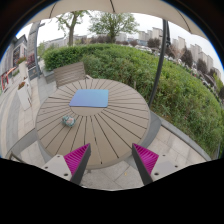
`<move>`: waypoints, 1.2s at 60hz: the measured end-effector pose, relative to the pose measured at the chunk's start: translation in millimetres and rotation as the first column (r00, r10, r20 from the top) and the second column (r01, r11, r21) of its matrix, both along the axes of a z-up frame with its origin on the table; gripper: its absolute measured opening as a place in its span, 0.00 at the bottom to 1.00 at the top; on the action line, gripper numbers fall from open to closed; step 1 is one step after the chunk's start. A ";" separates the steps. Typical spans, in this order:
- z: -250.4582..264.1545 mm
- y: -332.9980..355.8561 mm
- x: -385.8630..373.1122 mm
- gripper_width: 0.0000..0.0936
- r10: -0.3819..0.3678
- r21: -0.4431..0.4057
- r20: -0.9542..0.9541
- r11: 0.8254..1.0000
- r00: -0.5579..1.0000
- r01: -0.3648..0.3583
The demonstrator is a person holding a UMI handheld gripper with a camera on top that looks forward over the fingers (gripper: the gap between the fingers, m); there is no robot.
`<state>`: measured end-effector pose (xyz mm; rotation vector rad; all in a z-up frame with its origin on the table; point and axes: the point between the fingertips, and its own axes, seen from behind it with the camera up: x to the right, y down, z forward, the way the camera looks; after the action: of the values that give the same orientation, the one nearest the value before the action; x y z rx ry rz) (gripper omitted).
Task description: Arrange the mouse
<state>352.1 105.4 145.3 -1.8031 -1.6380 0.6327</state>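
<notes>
**Jaws spread, empty, short of table**

Jaws: wide apart, nothing between them. Gripper (112, 158) high above near edge of table (120, 125), magenta pads (76, 157) facing inward.

Left to right:

- Chairs (24, 98), pale, at table's left side. Partly cut off.
- Mouse (68, 120), small, grey, on slats left of centre, well ahead of left finger. Apart from pad, nearer the viewer than it.
- Bench (70, 72), beyond table on far left side, against hedge.
- Pad (89, 98), blue, flat, rectangular, on far half of table, just left of centre.
- Pole (161, 62), dark, slanting, right of table.
- Hedge (180, 90), green, filling right and far side.

Step in hand, as judged: approach to mouse, not yet begun in earnest. To do well: swing left and forward until mouse lies midway between fingers, descend with jaws kept wide, close across narrow sides, not nose to tail. Likely target: blue pad, so lift only clear of slats and set down squarely on it.

Hard to make out: mouse's heading, buttons, cord or none; too small to tell. Near rim of table hidden behind fingers. Gaps between slats a possible snag for a low fingertip.
</notes>
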 end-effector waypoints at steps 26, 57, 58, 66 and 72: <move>-23.3 -94.9 -48.7 0.91 0.104 -0.037 -0.044 0.994 0.994 -0.105; -101.5 -179.2 -142.5 0.91 0.105 -0.007 -0.142 0.994 0.984 -0.107; -105.3 -180.0 -145.3 0.91 0.104 -0.008 -0.141 0.994 0.985 -0.106; -129.8 -183.7 -166.3 0.91 0.102 -0.016 -0.139 0.994 0.985 -0.106; -144.1 -184.6 -181.5 0.91 0.109 -0.017 -0.132 0.994 0.985 -0.113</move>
<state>170.6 -79.2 1.2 -1.6588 -1.6569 0.8061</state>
